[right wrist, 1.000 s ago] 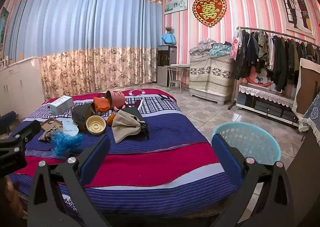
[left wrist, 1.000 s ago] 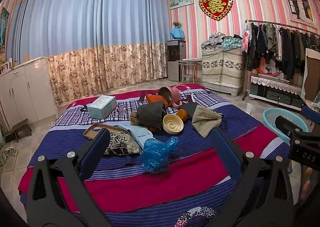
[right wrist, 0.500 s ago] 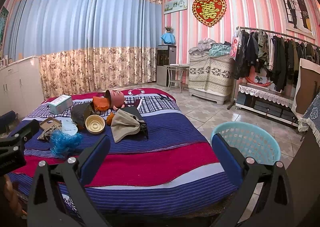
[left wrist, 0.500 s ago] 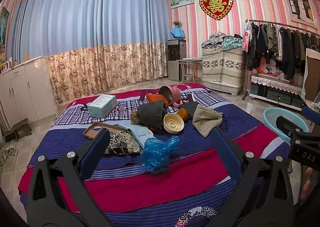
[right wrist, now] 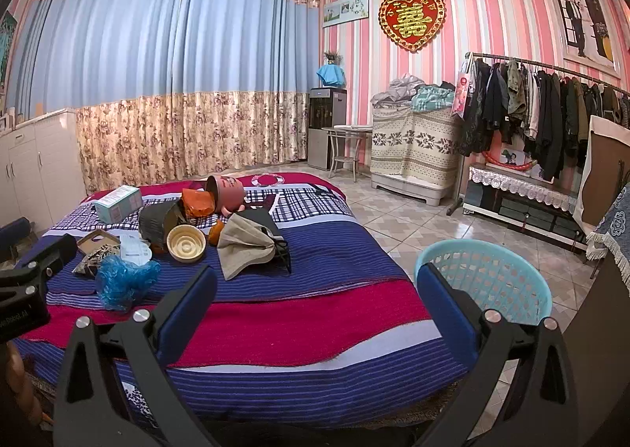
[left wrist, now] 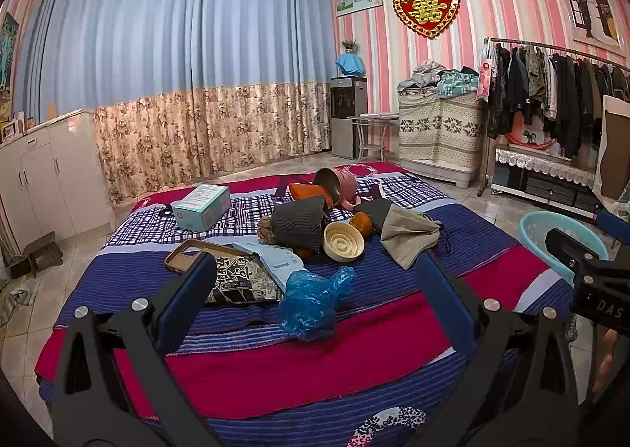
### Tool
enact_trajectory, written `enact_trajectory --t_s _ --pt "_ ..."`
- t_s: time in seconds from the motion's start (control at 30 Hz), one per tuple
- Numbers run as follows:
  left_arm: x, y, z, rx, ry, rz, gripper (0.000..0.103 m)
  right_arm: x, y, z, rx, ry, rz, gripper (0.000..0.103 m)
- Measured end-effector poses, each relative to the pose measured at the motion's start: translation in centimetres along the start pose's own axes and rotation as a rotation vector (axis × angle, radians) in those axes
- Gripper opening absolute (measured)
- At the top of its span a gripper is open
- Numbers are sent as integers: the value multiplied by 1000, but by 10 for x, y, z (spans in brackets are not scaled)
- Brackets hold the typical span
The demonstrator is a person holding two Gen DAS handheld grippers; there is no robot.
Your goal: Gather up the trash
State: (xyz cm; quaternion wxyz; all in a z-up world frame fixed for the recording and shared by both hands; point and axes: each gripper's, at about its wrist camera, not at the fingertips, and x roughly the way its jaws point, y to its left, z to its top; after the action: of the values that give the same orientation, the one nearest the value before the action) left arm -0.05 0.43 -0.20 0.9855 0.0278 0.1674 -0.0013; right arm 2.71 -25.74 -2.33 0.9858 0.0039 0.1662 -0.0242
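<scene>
On the bed [left wrist: 354, 348], the blue plastic bag [left wrist: 311, 303] lies where it was a second ago; left gripper [left wrist: 315, 289] and right gripper [right wrist: 315, 301] stay spread wide, empty, basket [right wrist: 488, 281] beside.

My right tool [right wrist: 315, 291] hangs wide open over the bed [right wrist: 323, 250]; blue plastic bag [right wrist: 124, 281] lies left, basket [right wrist: 486, 281] right.

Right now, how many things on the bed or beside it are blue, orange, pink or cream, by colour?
Blue: 2, the crumpled plastic bag and the laundry basket.
Orange: 2, a packet and a small piece.
Pink: 1, the tipped bucket.
Cream: 1, the bowl.
Total: 6.
</scene>
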Motion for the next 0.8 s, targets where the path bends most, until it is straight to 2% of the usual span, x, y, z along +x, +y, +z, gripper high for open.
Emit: enact_trajectory --t_s 0.8 --pt "4 4 -4 -5 8 1 98 -2 -2 0 -4 4 -2 99"
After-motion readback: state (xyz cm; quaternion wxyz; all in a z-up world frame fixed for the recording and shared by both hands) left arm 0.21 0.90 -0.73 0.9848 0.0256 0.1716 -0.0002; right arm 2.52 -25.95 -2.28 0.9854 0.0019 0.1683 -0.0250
